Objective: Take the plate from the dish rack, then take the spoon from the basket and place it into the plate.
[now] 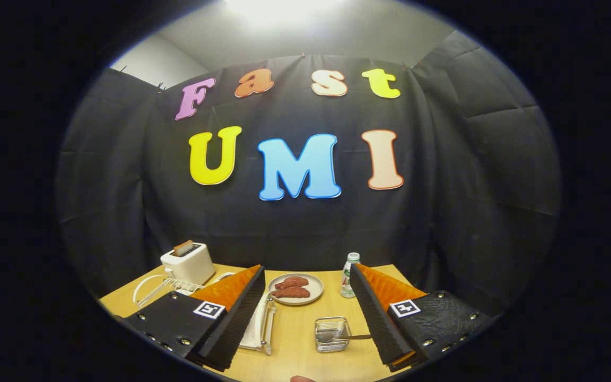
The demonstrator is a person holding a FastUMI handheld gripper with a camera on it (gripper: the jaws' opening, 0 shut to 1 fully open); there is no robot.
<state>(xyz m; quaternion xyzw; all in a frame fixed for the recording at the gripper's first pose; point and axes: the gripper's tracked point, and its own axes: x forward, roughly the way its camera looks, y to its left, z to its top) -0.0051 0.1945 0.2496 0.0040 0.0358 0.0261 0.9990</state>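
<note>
My gripper hangs above a wooden table, its two fingers spread wide apart with nothing held between them. In the gap between the fingers, close in, sits a small wire basket with a spoon lying in it, the bowl of the spoon inside the basket and its handle reaching out toward my right finger. Farther ahead, also between the fingers, a round plate rests flat on the table and carries two reddish-brown pieces of food. Just to the right of that plate stands a small bottle with a pale cap, close beside the tip of my right finger. Against the inner edge of my left finger lies a clear tray-like item, partly hidden, whose nature I cannot tell. Beyond my left finger, a white wire dish rack holds what looks like the rim of a white plate, and a white toaster with a slice of toast in its slot stands just behind it.
</note>
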